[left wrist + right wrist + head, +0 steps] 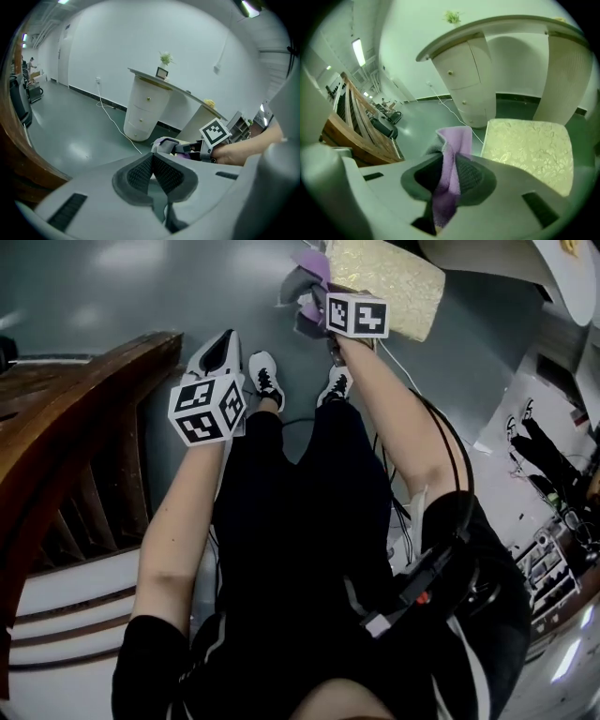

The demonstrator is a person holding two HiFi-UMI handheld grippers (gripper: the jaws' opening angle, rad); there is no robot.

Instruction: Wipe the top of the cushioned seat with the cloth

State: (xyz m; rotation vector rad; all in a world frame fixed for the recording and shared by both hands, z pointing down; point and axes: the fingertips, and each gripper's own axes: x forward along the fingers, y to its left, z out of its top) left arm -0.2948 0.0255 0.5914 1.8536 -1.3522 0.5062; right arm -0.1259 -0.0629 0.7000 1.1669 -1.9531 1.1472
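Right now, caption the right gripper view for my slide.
Right claw shut on a purple fabric cloth, with the cream floral cushioned seat just ahead.

1. The cloth (451,154) was soft, fuzzy lilac fabric.
2. The cushioned seat (529,150) was covered in cream fabric with a raised leafy pattern and a slight sheen.
3. The floor (112,296) was smooth, glossy grey and mirrored the lights.
4. The slatted wooden frame (66,427) looked varnished brown.
5. The left gripper (153,171) had matt grey plastic shells and dark, finely ribbed pads (138,176).
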